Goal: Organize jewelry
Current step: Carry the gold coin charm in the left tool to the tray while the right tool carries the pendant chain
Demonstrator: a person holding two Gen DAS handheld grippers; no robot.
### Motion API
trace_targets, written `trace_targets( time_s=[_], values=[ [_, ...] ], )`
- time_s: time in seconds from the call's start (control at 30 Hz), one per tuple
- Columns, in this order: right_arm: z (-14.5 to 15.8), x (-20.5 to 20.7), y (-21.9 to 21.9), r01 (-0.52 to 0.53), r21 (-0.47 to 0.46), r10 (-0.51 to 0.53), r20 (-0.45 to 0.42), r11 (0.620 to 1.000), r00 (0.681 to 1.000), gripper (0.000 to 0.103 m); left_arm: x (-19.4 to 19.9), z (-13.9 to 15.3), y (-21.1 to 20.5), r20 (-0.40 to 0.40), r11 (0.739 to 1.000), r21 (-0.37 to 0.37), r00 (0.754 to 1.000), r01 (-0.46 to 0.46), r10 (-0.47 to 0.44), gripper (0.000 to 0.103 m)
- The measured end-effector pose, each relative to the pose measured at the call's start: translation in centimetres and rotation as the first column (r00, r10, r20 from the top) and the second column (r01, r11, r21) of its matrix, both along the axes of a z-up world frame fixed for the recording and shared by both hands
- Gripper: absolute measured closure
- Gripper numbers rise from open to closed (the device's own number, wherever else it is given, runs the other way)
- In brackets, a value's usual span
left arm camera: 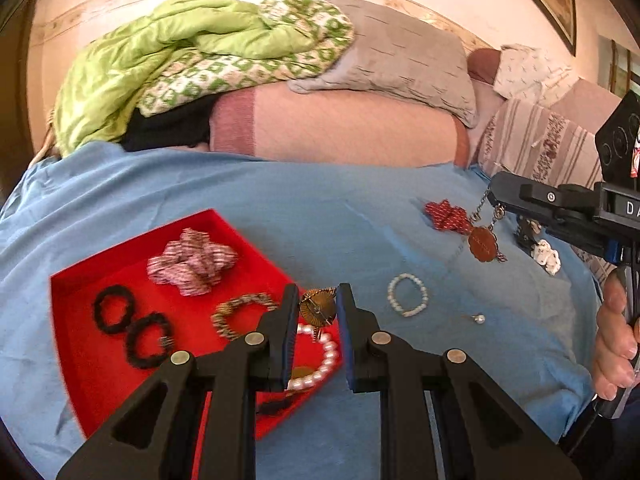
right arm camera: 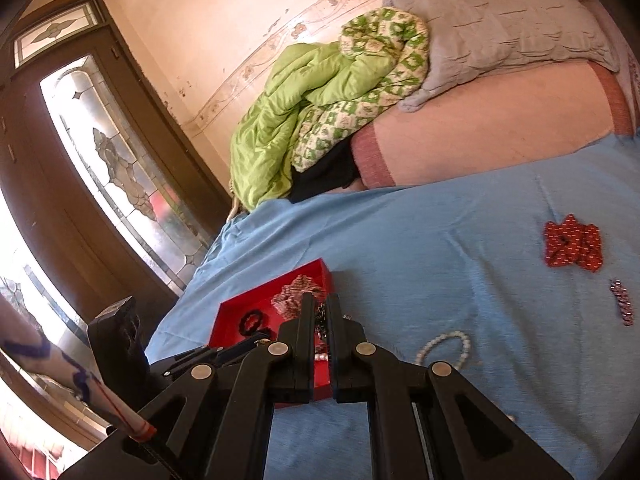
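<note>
My left gripper (left arm camera: 317, 294) hovers over the near right corner of the red tray (left arm camera: 72, 280), shut on a round bronze brooch (left arm camera: 318, 307). The tray holds a striped fabric bow (left arm camera: 192, 262), two black hair ties (left arm camera: 132, 326), a gold beaded bracelet (left arm camera: 230, 314) and a pearl bracelet (left arm camera: 326, 356). At the right, my right gripper (left arm camera: 494, 194) is shut on a chain, and a reddish medallion (left arm camera: 483, 244) dangles from it above the blue sheet. In the right wrist view the chain (right arm camera: 320, 318) sits between that gripper's (right arm camera: 320, 302) closed fingers, with the tray (right arm camera: 316, 270) just beyond.
On the blue sheet (left arm camera: 280, 200) lie a white bead bracelet (left arm camera: 408, 294), a pearl earring (left arm camera: 478, 319), a red bow (left arm camera: 446, 216), a white flower clip (left arm camera: 547, 258) and a short chain piece (right arm camera: 622, 308). Pillows and a green quilt (left arm camera: 168, 52) are piled behind.
</note>
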State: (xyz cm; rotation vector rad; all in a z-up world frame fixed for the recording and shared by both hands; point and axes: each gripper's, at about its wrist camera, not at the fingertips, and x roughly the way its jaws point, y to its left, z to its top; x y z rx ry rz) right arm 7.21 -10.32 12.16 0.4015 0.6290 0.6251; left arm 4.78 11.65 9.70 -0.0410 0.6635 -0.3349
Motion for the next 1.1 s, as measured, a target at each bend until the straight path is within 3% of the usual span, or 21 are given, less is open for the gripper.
trace_targets(
  time_s=[0.5,0.8,1.1],
  values=[
    [-0.6,0.0,8.0,-0.112,-0.009,0.112,-0.01,0.994,0.994,0.098,-1.2,-1.0,8.0,-0.052,0.992,-0.008,0.991,-0.123,0.122,0.085],
    [-1.8,-0.2,12.1,-0.183,0.005,0.183,-0.041,0.983,0.982,0.098,-0.9,-2.9,9.6,-0.122,0.987,0.007,0.98,-0.159,0.159,0.085],
    [-5.2,1.2,15.1,-0.195,-0.011,0.192,-0.119,0.981,0.974,0.097,-0.1,-4.8,10.0,-0.18,0.981,0.035,0.964,-0.192,0.195,0.085]
  ],
)
